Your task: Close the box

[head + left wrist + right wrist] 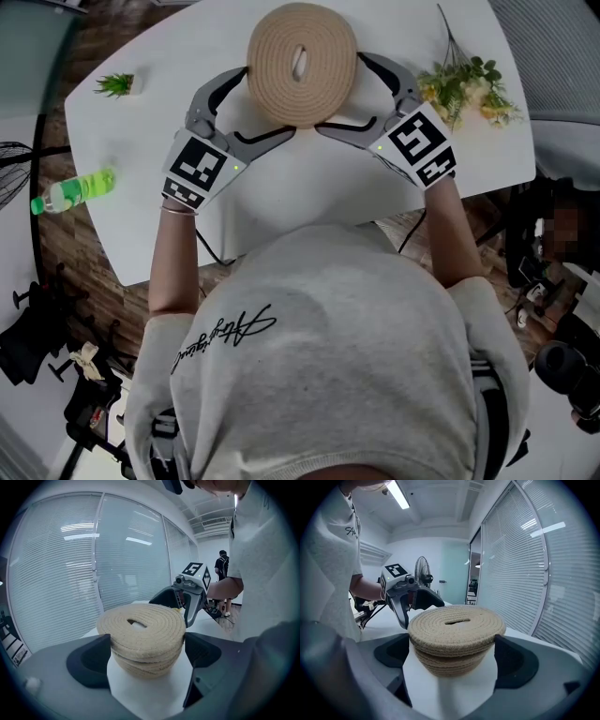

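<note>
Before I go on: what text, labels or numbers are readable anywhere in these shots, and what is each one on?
Unreadable, stylised slanted cursive: sweatshirt print.
Unreadable, too small: label on the green bottle.
Black-and-white square patterns only, no letters or digits: left marker cube, right marker cube.
No text at all: woven box.
Nothing here can be quoted word for word.

Bench: white, standing on a brown plank floor.
Walls: glazed, pale blinds drawn.
Light: a ceiling strip glowed.
</note>
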